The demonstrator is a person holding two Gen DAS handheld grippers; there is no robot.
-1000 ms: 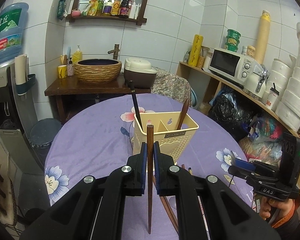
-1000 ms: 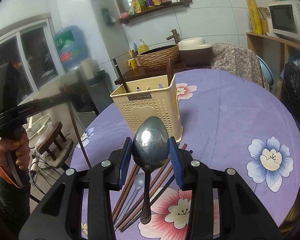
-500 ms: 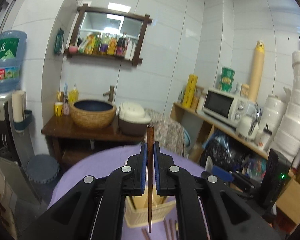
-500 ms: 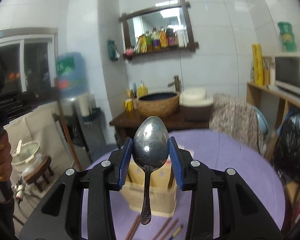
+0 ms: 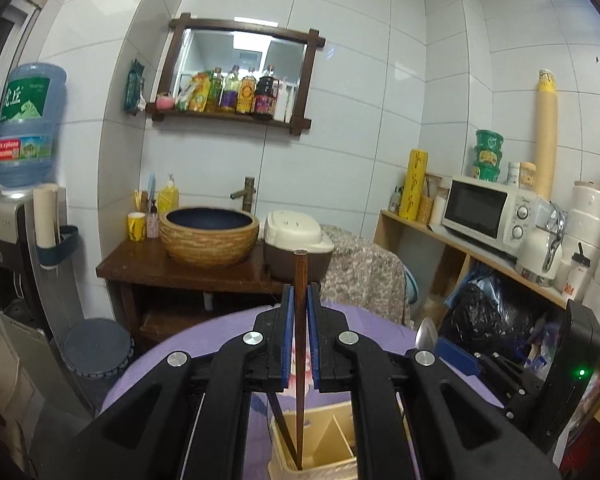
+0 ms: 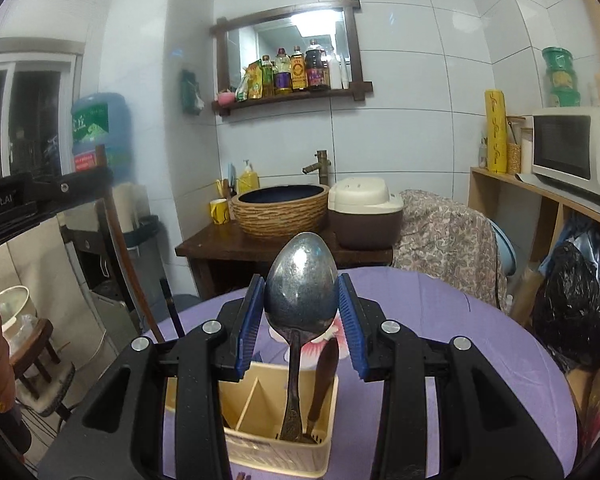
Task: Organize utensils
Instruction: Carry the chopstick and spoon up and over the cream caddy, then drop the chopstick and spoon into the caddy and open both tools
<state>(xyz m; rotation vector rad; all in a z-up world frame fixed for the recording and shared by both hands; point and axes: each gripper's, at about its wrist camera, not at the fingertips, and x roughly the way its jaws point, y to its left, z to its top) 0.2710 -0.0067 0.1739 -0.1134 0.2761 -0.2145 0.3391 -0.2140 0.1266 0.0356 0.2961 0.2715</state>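
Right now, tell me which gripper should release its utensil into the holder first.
Either could, but right looks slightly readier. The right gripper holds the spoon with its handle end already down inside the utensil holder. The left gripper holds the chopstick, its tip also inside a compartment.

A dark brown wooden chopstick (image 5: 299,320) stands upright, its square blunt end uppermost and its thin end reaching down inside the left compartment of the cream plastic utensil holder (image 5: 332,446). A second dark stick (image 5: 281,416) leans in that same compartment. The holder is rectangular, open-topped, split by thin dividers, and stands on the purple flowered worktop (image 6: 480,344). A worn, tarnished metal spoon (image 6: 300,300) is upright with its oval bowl on top and its patterned handle lowered into the holder's right compartment, beside a brown wooden-handled utensil (image 6: 325,376) already standing there, tilted slightly.
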